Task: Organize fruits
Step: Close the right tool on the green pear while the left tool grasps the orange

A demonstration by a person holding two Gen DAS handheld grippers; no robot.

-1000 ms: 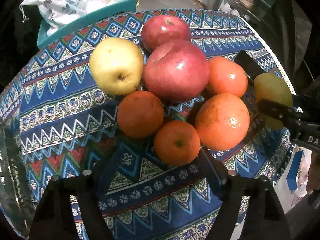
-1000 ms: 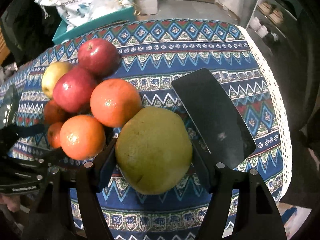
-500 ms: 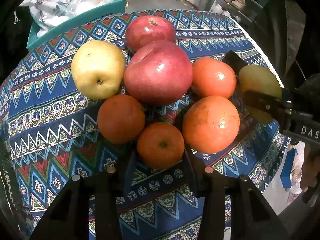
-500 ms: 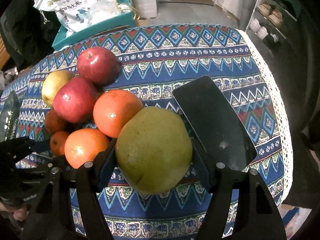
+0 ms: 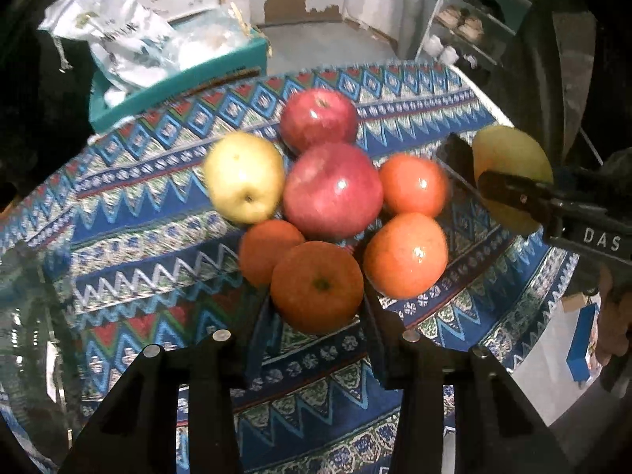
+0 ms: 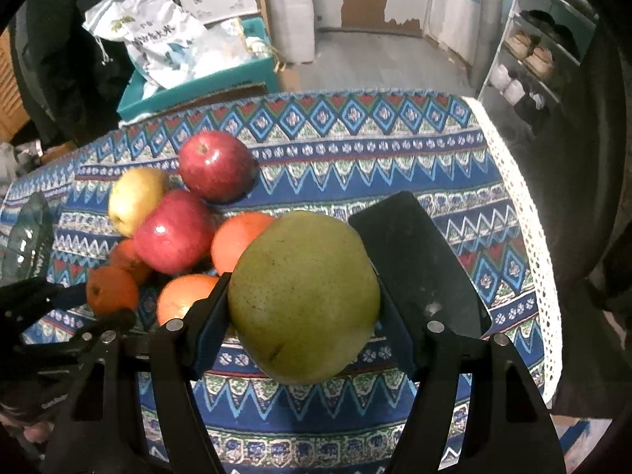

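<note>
The right claw (image 6: 304,308) grips a heavy, firm, smooth pear (image 6: 304,296) across its widest girth, above the surface (image 6: 395,158), while the left claw (image 5: 316,339) closes on the near orange (image 5: 316,286).

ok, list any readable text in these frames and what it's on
"DAS": white letters on the right gripper body in the left view, cut off at the frame edge.
White bag: dark printed characters, too blurred to read.
Left gripper body: small white print, too blurred to read.
Nothing else legible.
</note>
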